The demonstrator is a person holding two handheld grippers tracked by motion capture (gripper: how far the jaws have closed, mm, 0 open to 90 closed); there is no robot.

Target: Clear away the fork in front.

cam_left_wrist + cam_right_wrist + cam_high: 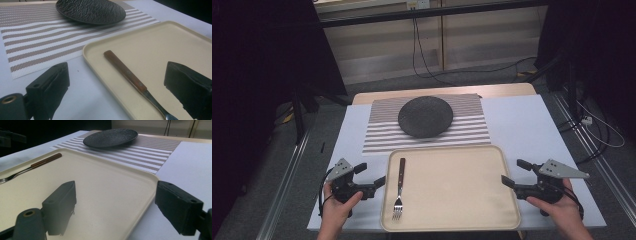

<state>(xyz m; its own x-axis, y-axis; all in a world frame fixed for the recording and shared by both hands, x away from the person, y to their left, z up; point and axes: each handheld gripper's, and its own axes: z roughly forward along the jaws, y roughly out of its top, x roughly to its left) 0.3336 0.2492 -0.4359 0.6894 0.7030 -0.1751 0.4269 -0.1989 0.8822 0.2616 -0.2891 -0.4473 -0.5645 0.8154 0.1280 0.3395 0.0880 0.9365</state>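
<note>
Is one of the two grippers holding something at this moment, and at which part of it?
Nothing is held. The left gripper and the right gripper both have open, empty jaws. The fork lies untouched on the tray.

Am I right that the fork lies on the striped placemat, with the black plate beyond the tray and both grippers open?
Not quite: the fork lies in the beige tray, near its left edge, not on the striped placemat. The high view shows this. The rest holds: the black plate sits beyond the tray, and the left gripper and right gripper are open.
</note>
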